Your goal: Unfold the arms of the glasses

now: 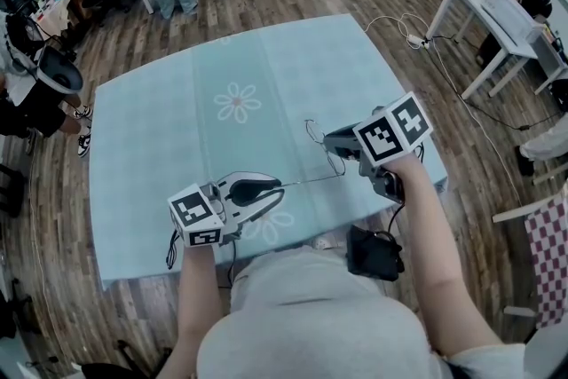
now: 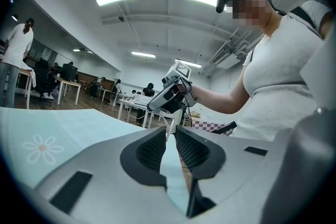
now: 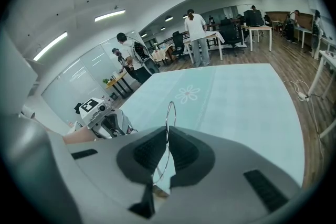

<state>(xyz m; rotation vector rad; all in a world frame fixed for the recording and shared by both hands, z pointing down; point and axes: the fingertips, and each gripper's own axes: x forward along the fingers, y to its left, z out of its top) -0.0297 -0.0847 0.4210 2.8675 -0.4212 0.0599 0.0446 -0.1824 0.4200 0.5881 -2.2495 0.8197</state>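
1. The glasses (image 1: pixel 311 182), a thin wire pair, are held in the air over the near part of the desk (image 1: pixel 160 120), between the 2 grippers.
2. The fingers of the right gripper (image 3: pixel 167 136) are closed on the front of the frame. A round wire rim (image 3: pixel 169 113) is seen standing up out of them.
3. The fingers of the left gripper (image 2: pixel 169 134) are brought almost together, and the thin end of 1 arm is pinched between their tips.
4. This arm is drawn out sideways from the frame, nearly straight, so it is judged to be unfolded or very close to it.
5. A curved wire (image 1: pixel 311 130) is seen just beside the right gripper. It may be the 2nd arm, but whether it is folded cannot be told.
6. About half of the task is judged to be done, and the 2nd arm is probably left.
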